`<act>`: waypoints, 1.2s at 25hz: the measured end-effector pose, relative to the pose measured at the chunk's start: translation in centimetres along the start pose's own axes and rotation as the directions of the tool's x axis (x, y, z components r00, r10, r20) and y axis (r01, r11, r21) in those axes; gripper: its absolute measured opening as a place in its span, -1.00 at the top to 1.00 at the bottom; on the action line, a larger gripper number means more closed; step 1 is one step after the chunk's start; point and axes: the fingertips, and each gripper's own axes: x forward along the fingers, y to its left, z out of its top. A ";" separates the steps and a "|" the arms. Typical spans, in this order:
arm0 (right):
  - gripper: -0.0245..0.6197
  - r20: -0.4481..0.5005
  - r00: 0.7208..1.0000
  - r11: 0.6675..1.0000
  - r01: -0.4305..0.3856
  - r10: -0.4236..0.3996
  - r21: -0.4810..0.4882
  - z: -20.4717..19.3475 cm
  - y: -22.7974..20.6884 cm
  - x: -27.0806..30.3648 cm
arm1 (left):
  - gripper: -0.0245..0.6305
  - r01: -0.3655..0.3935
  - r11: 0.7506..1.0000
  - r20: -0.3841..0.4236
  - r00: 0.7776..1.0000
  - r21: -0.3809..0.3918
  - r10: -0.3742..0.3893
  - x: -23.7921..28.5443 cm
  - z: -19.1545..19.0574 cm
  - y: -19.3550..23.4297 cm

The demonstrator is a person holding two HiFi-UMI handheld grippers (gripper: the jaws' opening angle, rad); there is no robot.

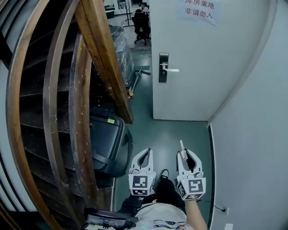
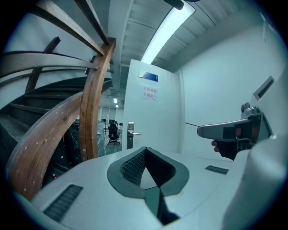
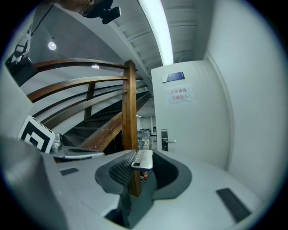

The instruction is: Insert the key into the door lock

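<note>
The white door (image 1: 198, 58) stands ahead, with its dark lock plate (image 1: 163, 67) and silver handle on its left edge. The lock also shows far off in the left gripper view as the lock plate (image 2: 130, 134) and in the right gripper view as the lock plate (image 3: 164, 140). My right gripper (image 1: 185, 153) is shut on a silver key (image 1: 182, 149), and the key (image 3: 143, 158) sticks out forward between the pads. My left gripper (image 1: 145, 153) is beside it on the left, shut with nothing in it (image 2: 145, 149). Both are low and well short of the door.
A curved wooden stair railing (image 1: 96, 58) and dark steps fill the left. A black case (image 1: 105, 139) sits at its foot. A white wall (image 1: 256, 134) closes the right side. A paper sign (image 1: 199, 10) hangs on the door. An office chair (image 1: 141, 24) stands far beyond.
</note>
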 end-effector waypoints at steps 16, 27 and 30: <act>0.56 0.027 0.992 0.992 -0.121 0.121 -0.021 2.6 -6.6 15.1 | 0.91 -0.109 0.994 0.043 0.993 0.030 0.107 15.3 4.9 2.9; 0.56 -0.029 0.991 0.992 -0.126 0.127 0.029 1.2 -9.2 20.3 | 0.91 -0.093 0.995 -0.006 0.996 0.033 0.093 21.6 4.6 3.9; 0.56 -0.047 0.992 0.993 -0.118 0.120 0.029 0.9 -9.5 22.5 | 0.91 -0.077 0.997 -0.018 0.997 0.025 0.077 23.6 4.3 4.8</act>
